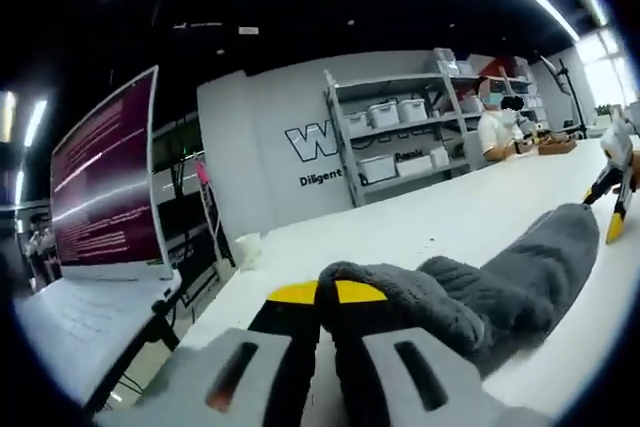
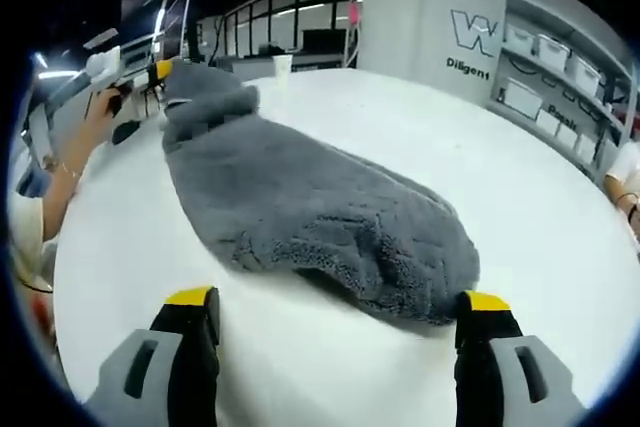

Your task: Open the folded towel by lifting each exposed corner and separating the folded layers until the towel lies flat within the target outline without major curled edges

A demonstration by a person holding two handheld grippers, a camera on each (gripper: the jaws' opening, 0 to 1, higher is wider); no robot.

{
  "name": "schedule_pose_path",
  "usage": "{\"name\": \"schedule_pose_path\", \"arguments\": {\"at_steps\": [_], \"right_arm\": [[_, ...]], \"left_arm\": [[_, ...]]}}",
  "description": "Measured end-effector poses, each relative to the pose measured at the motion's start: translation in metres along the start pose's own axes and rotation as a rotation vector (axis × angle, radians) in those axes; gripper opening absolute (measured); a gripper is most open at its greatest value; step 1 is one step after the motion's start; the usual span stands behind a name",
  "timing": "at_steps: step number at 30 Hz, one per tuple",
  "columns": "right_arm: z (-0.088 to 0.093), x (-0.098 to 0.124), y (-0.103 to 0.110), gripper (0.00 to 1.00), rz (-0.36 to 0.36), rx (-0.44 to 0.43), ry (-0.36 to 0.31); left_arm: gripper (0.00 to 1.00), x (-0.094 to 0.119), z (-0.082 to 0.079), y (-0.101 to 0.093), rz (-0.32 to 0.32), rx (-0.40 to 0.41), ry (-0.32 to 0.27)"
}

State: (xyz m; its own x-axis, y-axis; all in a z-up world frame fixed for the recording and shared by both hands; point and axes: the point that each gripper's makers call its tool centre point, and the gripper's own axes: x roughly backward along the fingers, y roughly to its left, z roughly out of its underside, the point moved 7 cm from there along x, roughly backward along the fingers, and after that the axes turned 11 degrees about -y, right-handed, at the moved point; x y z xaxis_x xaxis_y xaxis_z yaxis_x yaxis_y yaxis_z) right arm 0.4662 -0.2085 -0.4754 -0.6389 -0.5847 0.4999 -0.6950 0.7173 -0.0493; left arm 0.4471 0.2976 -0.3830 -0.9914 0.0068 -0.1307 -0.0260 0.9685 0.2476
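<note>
Lying across a white table (image 2: 520, 207), one grey fleecy towel (image 2: 300, 207) stretches in a long, bunched strip between two hand-held grippers. In the right gripper view, the towel's long axis runs from about 11 o'clock, far away, down to about 5 o'clock, close by. Its near end sits just beyond the right gripper (image 2: 340, 312), between the two yellow-tipped jaws, which stand wide apart and hold nothing. The far end rises into the left gripper (image 2: 160, 69), held up by a person's hand (image 2: 95, 117) at about 10 o'clock.

In the left gripper view, the left gripper (image 1: 325, 295) has its jaws pressed together on a fold of the towel (image 1: 500, 282), which trails away toward 3 o'clock. The right gripper (image 1: 610, 192) shows small at that far end, near 3 o'clock, apart from the cloth.

Judging from this, the right gripper is the nearer tool to the free end, and a short advance straight ahead would bring its jaws over that edge.

Counted: one towel, two grippers, one table. A target outline cannot be made out on the table. A tilted screen (image 1: 105, 182) stands at 9 o'clock, and shelves (image 1: 400, 132) with bins stand beyond.
</note>
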Motion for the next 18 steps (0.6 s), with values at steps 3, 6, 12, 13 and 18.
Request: {"name": "schedule_pose_path", "arguments": {"at_steps": [3,6,12,13,18], "right_arm": [[-0.003,-0.002,-0.001,0.99,-0.012,-0.002,-0.009],[-0.005,-0.003,-0.002,0.99,-0.016,-0.004,-0.013],[-0.006,-0.005,-0.005,0.99,-0.013,-0.002,-0.008],[-0.006,-0.005,-0.005,0.99,-0.013,0.000,-0.006],[-0.006,-0.005,-0.004,0.99,-0.017,0.001,-0.007]], "left_arm": [[0.02,0.005,0.008,0.011,-0.021,-0.015,0.036],[0.02,0.011,0.018,0.018,-0.035,-0.041,0.094],[0.02,0.018,0.045,0.020,-0.024,-0.129,0.227],[0.02,0.020,0.047,0.021,-0.029,-0.139,0.241],[0.03,0.024,0.064,0.029,-0.032,-0.191,0.327]]}}
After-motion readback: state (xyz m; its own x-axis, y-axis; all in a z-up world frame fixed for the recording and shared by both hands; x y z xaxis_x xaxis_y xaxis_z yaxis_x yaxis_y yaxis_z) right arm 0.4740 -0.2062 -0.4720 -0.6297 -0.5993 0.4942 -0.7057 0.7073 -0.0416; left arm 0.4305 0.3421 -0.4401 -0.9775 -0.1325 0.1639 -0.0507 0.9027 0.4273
